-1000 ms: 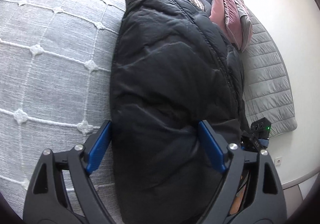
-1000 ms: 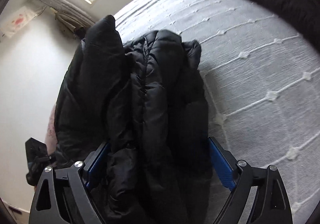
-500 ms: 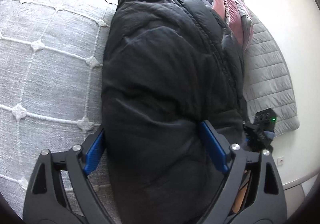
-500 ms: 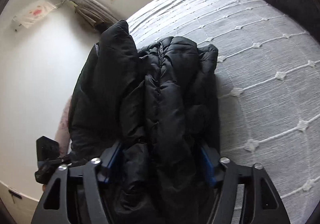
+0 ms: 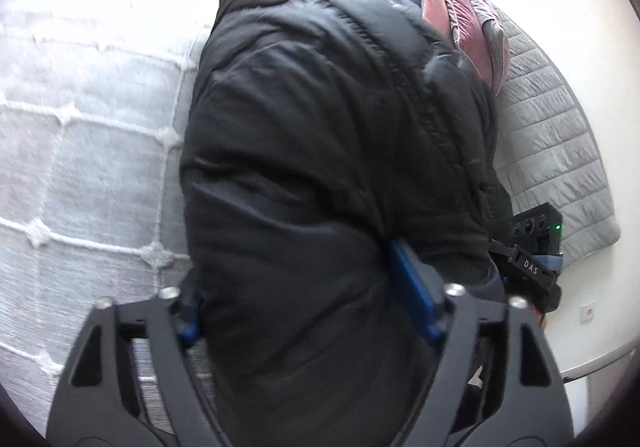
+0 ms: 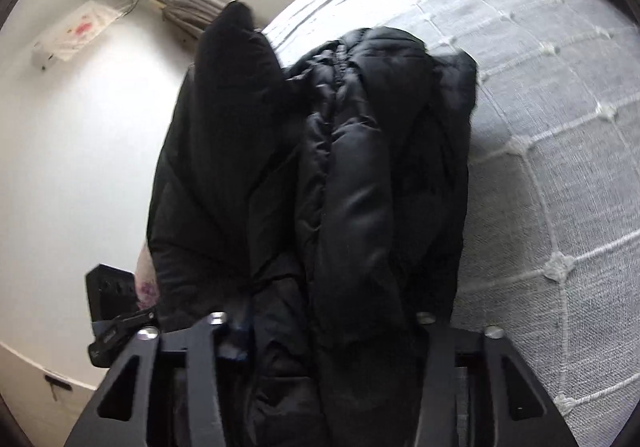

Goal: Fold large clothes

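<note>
I have the black jacket (image 5: 320, 175) bunched over the bed (image 5: 80, 151). My left gripper (image 5: 304, 311) has its jaws clamped on its bulk; my right gripper (image 6: 320, 327) pinches its folds likewise.

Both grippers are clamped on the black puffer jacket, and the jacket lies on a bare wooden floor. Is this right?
Not quite. Both grippers, left gripper and right gripper, do clamp the black puffer jacket, but it lies on a grey tufted bedspread, as the right wrist view shows.
</note>
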Motion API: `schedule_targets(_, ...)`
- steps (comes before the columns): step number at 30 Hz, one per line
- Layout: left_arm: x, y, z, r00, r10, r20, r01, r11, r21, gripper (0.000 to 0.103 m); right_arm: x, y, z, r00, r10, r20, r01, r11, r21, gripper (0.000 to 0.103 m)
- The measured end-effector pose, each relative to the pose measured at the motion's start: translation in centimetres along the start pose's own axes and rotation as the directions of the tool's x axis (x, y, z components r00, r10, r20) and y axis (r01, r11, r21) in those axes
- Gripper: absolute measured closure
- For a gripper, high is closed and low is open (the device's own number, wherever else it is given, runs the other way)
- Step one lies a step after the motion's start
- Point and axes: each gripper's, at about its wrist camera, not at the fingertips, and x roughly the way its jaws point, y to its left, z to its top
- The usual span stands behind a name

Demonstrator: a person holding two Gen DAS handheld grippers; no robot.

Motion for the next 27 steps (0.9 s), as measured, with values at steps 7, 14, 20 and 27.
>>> schedule_targets(7,-1.7,1.0,2.7,0.996,0.002,0.09,-0.001,1.0,-0.014,0.062,0.6,2.9,1.4,0.997,0.023,0.079,-0.018,0.998,-0.065,0.08)
schedule_targets(14,-3.4,1.3,8.9,0.975,0.01,0.222,-0.011,1.0,0.004,0.069,1.8,8.3,6.4,0.98,0.063,0.189,-0.024,0.979,-0.205,0.083)
schedule_targets(20,-6.1,2.5,16.5,0.92,-0.01,0.392,-0.023,0.997,0.08,0.069,5.7,12.8,13.2,0.954,0.14,0.266,-0.057,0.954,-0.295,0.083)
schedule_targets(27,-0.8,11.5,22.8,0.938,0.149,0.313,-0.125,0.987,-0.096,0.056,18.6,10.9,19.3,0.989,0.055,0.136,-0.028,0.981,-0.194,0.078)
